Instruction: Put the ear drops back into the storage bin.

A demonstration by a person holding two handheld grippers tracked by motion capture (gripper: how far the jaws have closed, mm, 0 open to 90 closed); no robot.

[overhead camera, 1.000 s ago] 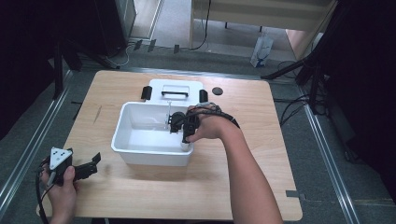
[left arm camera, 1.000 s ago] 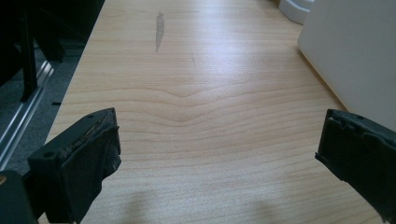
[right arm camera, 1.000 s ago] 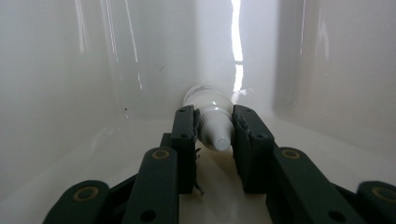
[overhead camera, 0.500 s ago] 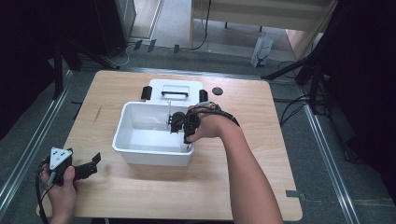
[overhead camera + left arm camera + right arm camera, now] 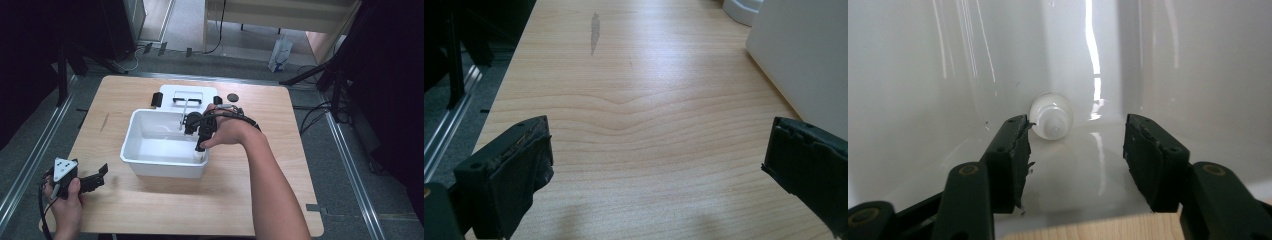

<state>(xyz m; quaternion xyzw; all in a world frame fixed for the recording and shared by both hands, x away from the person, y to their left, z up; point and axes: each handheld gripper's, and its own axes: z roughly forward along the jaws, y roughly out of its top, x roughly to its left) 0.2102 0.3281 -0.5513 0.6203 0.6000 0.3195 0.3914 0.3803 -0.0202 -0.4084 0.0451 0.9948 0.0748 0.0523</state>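
A white plastic tub (image 5: 134, 150) stands mid-table. My right gripper (image 5: 200, 148) reaches down into its near right corner. Its jaws have just been opening and now stand apart (image 5: 1075, 145) with nothing pressed between the pads. A small round white piece (image 5: 1050, 116) with a raised centre lies on the tub floor in the corner, just beyond the left pad; in the high view the same white piece (image 5: 199, 156) sits under the fingertips. My left gripper (image 5: 98, 176) rests at the table's front left, open (image 5: 659, 150) over bare wood, with the tub wall (image 5: 804, 55) to its right.
Behind the tub lies a white lid (image 5: 192, 92) with black clips and a handle. A small black disc (image 5: 232, 97) sits to its right. The wooden table (image 5: 280, 165) has bare room on the right and along the front. A dark scuff (image 5: 594, 31) marks the wood ahead of the left gripper.
The right hand has stayed in the tub's near right corner with barely any shift. The left hand has kept still.
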